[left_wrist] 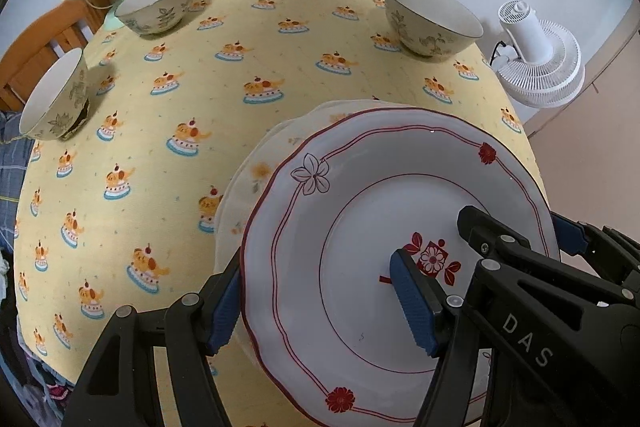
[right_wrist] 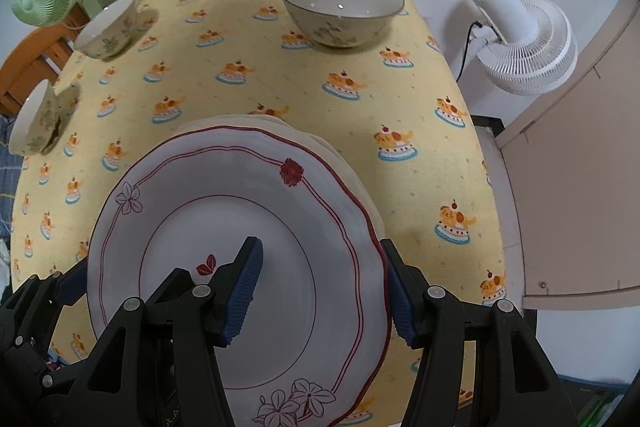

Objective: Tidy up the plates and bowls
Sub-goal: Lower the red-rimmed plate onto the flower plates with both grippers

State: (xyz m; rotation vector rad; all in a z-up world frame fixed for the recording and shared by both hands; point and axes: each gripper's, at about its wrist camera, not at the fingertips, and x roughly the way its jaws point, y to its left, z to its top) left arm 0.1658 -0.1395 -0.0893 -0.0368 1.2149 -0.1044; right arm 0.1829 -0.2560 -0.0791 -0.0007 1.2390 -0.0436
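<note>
Plate (left_wrist: 360, 227) with red rim lines and flower marks sits lower centre-right in the left wrist view, lower centre-left in the right wrist view (right_wrist: 224, 227). It lies above a cream plate (left_wrist: 256, 179), which shows only as a crescent at its upper left; whether the two already touch I cannot tell.

Left gripper (left_wrist: 320, 303): jaws straddle the plate's left rim, one pad outside the edge, one over the well. Pads look set against the rim; read as clamped on the plate. Right gripper (right_wrist: 324, 295): same arrangement on the opposite rim, one pad on the well, one outside the right edge. Also read as clamped. Both point steeply down.

Three bowls stay on the yellow cloth (left_wrist: 240, 39): one upper right (left_wrist: 432, 23), one upper left (left_wrist: 158, 5), one tipped on its side at the left edge (left_wrist: 54, 99).

Handling, as judgement:
- Plate is glazed ceramic: stiff, moderately heavy, brittle, slick under rubber pads.
- Rim is the only place to take it; opposite sides, as now, keep it level and stop it pivoting.
- Scalloped edge may give uneven pad contact.
- Lower it flat and centred on the cream plate; an offset landing could chip either rim or leave the stack rocking.
- Release both sides together, only once it is seated.
- Bowls: deep, thin-walled; take by the rim wall. The tipped one needs righting first.
</note>
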